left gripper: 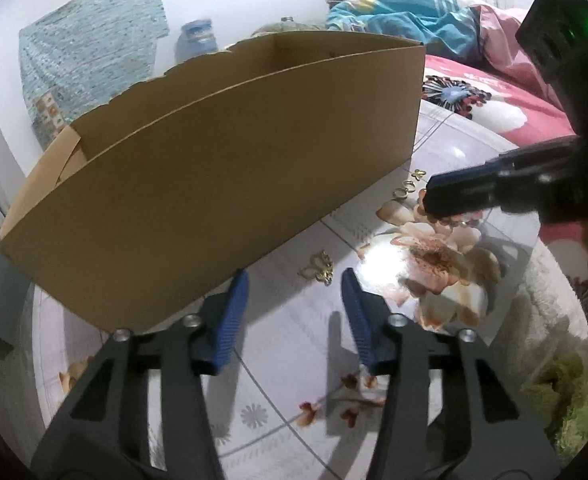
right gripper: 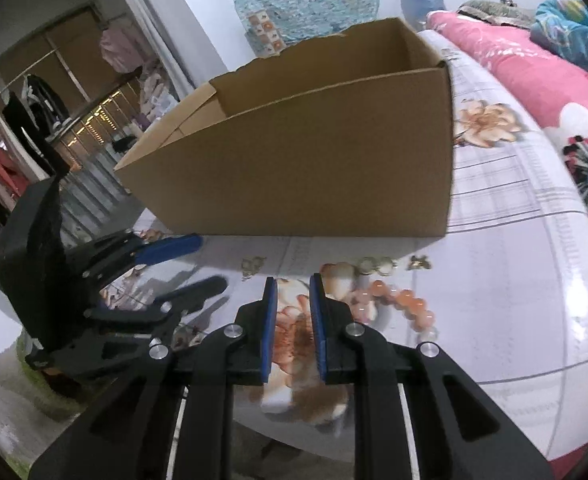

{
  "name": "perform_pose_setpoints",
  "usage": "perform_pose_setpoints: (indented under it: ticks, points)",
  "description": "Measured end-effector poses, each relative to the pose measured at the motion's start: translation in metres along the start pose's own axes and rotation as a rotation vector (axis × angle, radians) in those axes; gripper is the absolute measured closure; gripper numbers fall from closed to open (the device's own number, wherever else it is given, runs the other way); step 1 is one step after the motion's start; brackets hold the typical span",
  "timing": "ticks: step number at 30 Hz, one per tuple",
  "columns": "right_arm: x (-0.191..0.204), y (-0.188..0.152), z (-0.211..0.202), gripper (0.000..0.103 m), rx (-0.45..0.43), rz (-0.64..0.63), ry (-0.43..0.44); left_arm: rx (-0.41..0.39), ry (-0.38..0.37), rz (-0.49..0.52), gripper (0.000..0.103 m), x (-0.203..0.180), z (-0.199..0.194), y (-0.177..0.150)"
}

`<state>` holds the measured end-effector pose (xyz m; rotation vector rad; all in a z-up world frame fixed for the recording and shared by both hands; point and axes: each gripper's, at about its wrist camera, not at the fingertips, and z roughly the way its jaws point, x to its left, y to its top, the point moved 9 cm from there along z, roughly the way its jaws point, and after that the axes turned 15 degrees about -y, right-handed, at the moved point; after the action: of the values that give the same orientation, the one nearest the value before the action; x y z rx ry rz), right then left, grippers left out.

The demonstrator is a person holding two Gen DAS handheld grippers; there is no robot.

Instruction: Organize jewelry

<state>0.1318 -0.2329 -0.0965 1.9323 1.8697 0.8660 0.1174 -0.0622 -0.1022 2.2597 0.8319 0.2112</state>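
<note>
Jewelry lies loose on the flowered sheet in front of an open cardboard box: a gold charm just ahead of the left gripper, gold rings, another small gold piece and an orange bead bracelet beside the right gripper. Left jaws stand apart with nothing between them; right jaws are narrowly parted, also empty. To pick well, I would centre the left fingers over the charm, press lightly into the soft sheet, close fully, then lift over the box wall. Box floor is hidden from both views, so what it holds is unknown. In the left view the right gripper covers part of the bracelet. The small gold pieces are too blurred to identify.
</note>
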Motion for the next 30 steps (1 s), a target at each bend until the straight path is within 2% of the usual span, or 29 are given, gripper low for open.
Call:
perform_pose_setpoints:
  ticks: [2,5,7,13,20,30]
  points:
    - [0.004,-0.002,0.001,0.086,0.004,-0.001,0.014,0.009,-0.002,0.006,0.073,0.001,0.003,0.000]
    - [0.009,-0.004,0.005,0.086,0.015,-0.003,0.031,0.021,-0.013,0.008,0.083,0.007,0.006,0.003]
    - [0.011,-0.006,0.008,0.086,0.020,-0.005,0.034,0.026,-0.015,0.010,0.086,0.008,0.010,0.006]
    - [0.014,-0.006,0.012,0.086,0.030,-0.004,0.046,0.036,-0.037,0.001,0.087,0.007,0.018,0.010]
    - [0.018,-0.005,0.014,0.086,0.029,-0.008,0.047,0.075,-0.009,-0.007,0.090,0.014,0.021,0.002]
    - [0.029,-0.008,0.010,0.086,0.019,-0.039,0.038,0.084,-0.002,-0.112,0.091,0.021,0.001,-0.020]
